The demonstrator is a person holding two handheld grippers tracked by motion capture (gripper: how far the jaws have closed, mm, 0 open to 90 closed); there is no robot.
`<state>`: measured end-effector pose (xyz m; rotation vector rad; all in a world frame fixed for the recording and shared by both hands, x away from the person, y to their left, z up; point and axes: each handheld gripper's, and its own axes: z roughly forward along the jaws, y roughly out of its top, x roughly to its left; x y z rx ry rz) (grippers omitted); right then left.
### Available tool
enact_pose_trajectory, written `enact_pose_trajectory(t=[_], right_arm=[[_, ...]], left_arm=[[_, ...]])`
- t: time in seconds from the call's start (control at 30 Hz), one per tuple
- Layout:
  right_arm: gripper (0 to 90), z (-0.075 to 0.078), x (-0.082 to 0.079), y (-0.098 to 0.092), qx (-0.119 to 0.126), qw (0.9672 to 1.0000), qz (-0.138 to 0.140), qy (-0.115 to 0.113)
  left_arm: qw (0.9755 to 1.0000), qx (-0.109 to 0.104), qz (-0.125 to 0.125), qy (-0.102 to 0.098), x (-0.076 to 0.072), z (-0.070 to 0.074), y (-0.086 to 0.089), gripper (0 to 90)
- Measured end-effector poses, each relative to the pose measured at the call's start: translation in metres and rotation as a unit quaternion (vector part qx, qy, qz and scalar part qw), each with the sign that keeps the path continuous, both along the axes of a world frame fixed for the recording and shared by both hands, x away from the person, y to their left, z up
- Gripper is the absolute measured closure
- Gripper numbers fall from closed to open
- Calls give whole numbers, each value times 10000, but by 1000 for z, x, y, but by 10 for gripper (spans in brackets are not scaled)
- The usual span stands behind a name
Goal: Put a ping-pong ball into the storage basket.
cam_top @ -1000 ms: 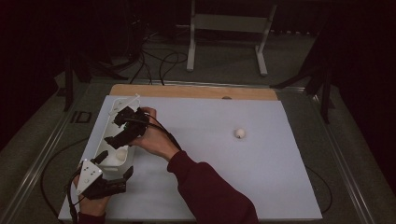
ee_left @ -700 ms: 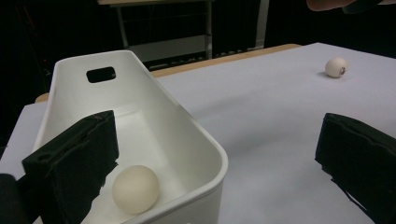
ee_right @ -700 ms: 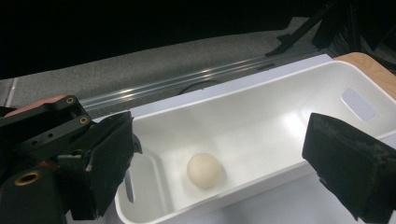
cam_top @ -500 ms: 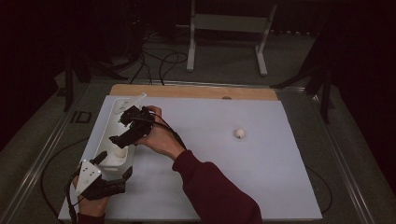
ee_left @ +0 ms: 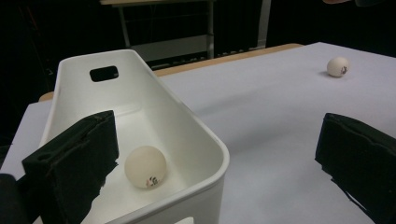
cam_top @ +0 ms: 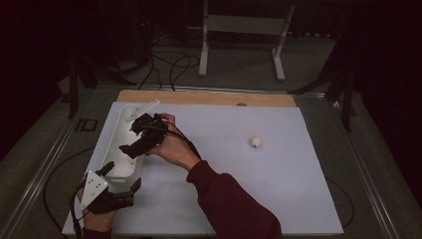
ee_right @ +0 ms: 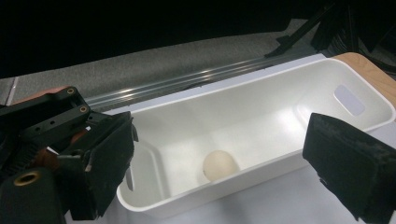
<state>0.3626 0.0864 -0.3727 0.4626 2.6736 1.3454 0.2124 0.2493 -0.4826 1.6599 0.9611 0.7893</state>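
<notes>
Down at the near left corner of the bench, the left tool sits with its two blocky black jaws spread wide, one on each side of the near end wall of a long white bin, and it grips nothing. In the left gripper view those jaws look matte and slightly rough, like dense foam, against the smooth, glossy moulded plastic of the bin, whose corners are rounded and whose far end wall has an oblong handle slot cut through it. A pale, round ball lies on the bin's floor near that end, with a small dark printed mark low on its side; the same ball shows in the right gripper view, resting against the bin's long wall. The right tool hovers over the bin's middle, held by a hand coming out of a dark red sleeve, its black jaws likewise wide apart and empty. A second ball, also whitish with a faint mark, rests well apart from the bin on the flat, matte white sheet that covers the bench. A strip of bare wood runs along the bench's far edge.
</notes>
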Motion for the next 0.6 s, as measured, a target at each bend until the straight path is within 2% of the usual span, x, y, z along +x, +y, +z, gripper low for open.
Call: enact_pose_trajectory(t=[0.6], right_arm=[[84,0,7,-24,-16,9999,-113,-3]], left_arm=[[10000,3,-13,8,2,0,-1,2]])
